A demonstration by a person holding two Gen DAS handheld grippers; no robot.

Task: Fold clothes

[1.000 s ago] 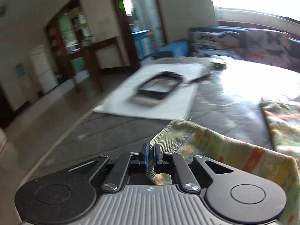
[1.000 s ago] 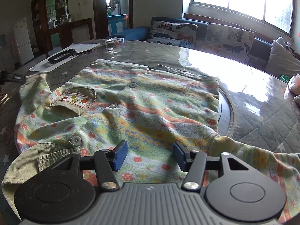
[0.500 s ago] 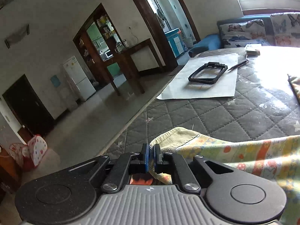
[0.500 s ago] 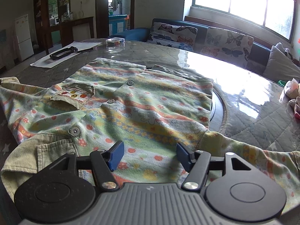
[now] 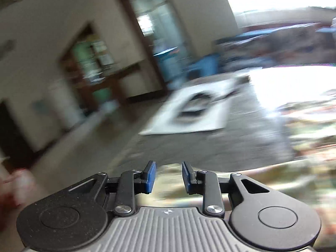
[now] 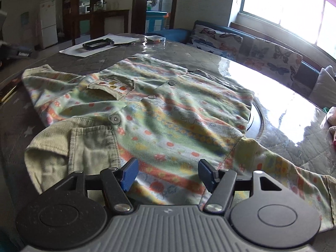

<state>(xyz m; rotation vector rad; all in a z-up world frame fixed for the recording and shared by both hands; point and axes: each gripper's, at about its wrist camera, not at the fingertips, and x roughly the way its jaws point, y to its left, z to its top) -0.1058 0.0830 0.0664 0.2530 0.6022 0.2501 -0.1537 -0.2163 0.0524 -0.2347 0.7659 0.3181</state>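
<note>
A child's patterned shirt (image 6: 168,113) in green, yellow and orange lies flat, front up, on the quilted table (image 6: 63,63), with its buttons, chest pocket and corduroy collar showing. Its left sleeve is spread out to the left and its right sleeve runs to the lower right. My right gripper (image 6: 168,173) is open and empty, hovering over the shirt near the collar. My left gripper (image 5: 167,177) is open and empty, with blurred shirt fabric (image 5: 262,180) just below and to the right of it.
A white sheet of paper (image 6: 100,45) with a black frame-shaped object lies at the table's far left, also blurred in the left wrist view (image 5: 193,109). A small clear box (image 6: 155,38) sits behind it. A sofa with butterfly cushions (image 6: 241,44) stands beyond the table.
My left gripper has opened and let go of the sleeve cuff, and its view is swinging fast. The left sleeve now lies spread flat. My right gripper has stayed open, moving slightly.
</note>
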